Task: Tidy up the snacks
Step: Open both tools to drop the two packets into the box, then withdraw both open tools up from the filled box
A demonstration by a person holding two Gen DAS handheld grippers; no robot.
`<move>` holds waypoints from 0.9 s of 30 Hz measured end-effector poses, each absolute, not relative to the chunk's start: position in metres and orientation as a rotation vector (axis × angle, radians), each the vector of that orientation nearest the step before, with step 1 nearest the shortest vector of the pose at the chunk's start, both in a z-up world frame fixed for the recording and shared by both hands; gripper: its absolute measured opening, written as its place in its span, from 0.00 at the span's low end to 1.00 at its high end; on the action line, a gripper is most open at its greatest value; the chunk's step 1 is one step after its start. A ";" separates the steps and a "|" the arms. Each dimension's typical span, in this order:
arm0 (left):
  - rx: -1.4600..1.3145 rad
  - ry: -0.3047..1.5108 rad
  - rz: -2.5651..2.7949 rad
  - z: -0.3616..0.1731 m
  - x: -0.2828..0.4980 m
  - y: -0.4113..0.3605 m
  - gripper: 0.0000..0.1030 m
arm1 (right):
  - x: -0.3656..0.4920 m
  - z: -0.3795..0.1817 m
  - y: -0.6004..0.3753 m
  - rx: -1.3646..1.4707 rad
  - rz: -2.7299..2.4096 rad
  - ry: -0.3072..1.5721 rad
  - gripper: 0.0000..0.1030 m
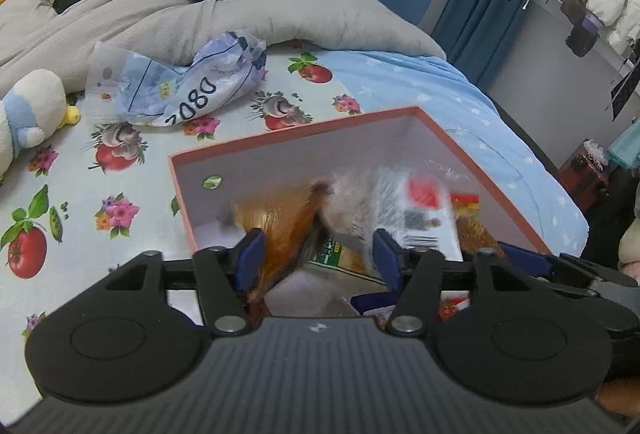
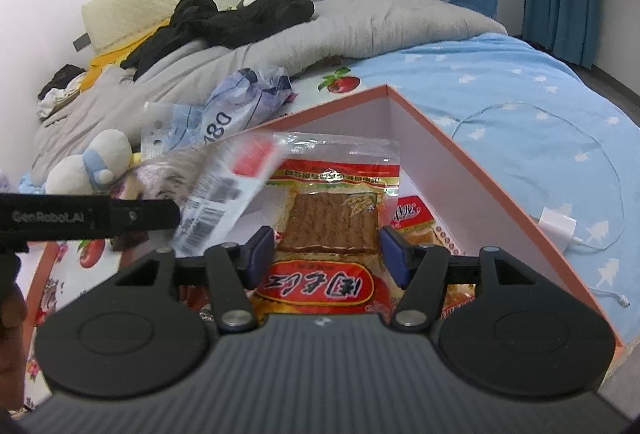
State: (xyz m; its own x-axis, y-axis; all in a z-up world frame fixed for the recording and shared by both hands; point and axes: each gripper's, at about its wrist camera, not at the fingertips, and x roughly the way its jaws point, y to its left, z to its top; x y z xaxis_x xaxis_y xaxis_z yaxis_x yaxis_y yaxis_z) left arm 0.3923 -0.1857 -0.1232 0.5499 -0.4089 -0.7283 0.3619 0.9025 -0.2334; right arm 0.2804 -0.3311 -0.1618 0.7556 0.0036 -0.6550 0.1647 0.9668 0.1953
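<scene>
Snack packets [image 2: 326,222] lay inside the pink box [image 2: 472,170] on the bed. Above the box, the left gripper [image 1: 318,254] and right gripper [image 2: 328,254] both stood open, gripping nothing.

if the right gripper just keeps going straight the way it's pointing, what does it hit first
Most likely the clear snack packet with the brown ridged square and red label, lying in the orange-rimmed white box. It sits directly between and ahead of the right gripper, whose jaws stand apart. Depth is hard to judge.
</scene>
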 end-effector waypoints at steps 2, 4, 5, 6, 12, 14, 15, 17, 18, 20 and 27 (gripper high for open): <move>-0.065 0.858 -0.444 -0.119 0.388 -0.180 0.73 | 0.278 -0.160 -0.330 0.243 -0.098 0.717 0.68; -0.072 0.849 -0.442 -0.114 0.384 -0.174 0.73 | 0.275 -0.157 -0.328 0.236 -0.095 0.711 0.71; -0.073 0.842 -0.437 -0.110 0.381 -0.171 0.73 | 0.273 -0.155 -0.326 0.230 -0.096 0.708 0.71; -0.073 0.835 -0.432 -0.106 0.378 -0.168 0.73 | 0.270 -0.151 -0.325 0.224 -0.102 0.704 0.71; -0.066 0.770 -0.426 -0.073 0.346 -0.150 0.73 | 0.246 -0.120 -0.318 0.230 -0.088 0.631 0.71; -0.067 0.744 -0.422 -0.061 0.334 -0.143 0.73 | 0.236 -0.109 -0.315 0.229 -0.086 0.606 0.71; -0.066 0.731 -0.422 -0.055 0.327 -0.140 0.73 | 0.229 -0.103 -0.313 0.230 -0.085 0.591 0.71; -0.065 0.702 -0.426 -0.043 0.311 -0.135 0.73 | 0.218 -0.093 -0.310 0.230 -0.082 0.565 0.71; -0.063 0.688 -0.428 -0.037 0.304 -0.133 0.73 | 0.211 -0.088 -0.308 0.226 -0.081 0.550 0.71; -0.064 0.648 -0.431 -0.024 0.290 -0.128 0.73 | 0.200 -0.080 -0.305 0.217 -0.076 0.519 0.71; -0.052 0.577 -0.466 -0.002 0.241 -0.120 0.73 | 0.162 -0.059 -0.296 0.176 -0.087 0.436 0.71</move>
State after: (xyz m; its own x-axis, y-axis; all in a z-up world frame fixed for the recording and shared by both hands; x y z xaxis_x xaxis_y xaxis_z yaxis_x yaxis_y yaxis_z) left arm 0.2411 -0.1202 -0.0019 0.7371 -0.4388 -0.5139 0.4101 0.8949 -0.1759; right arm 0.1622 -0.2960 -0.0587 0.9032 -0.0462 -0.4267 0.1214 0.9811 0.1508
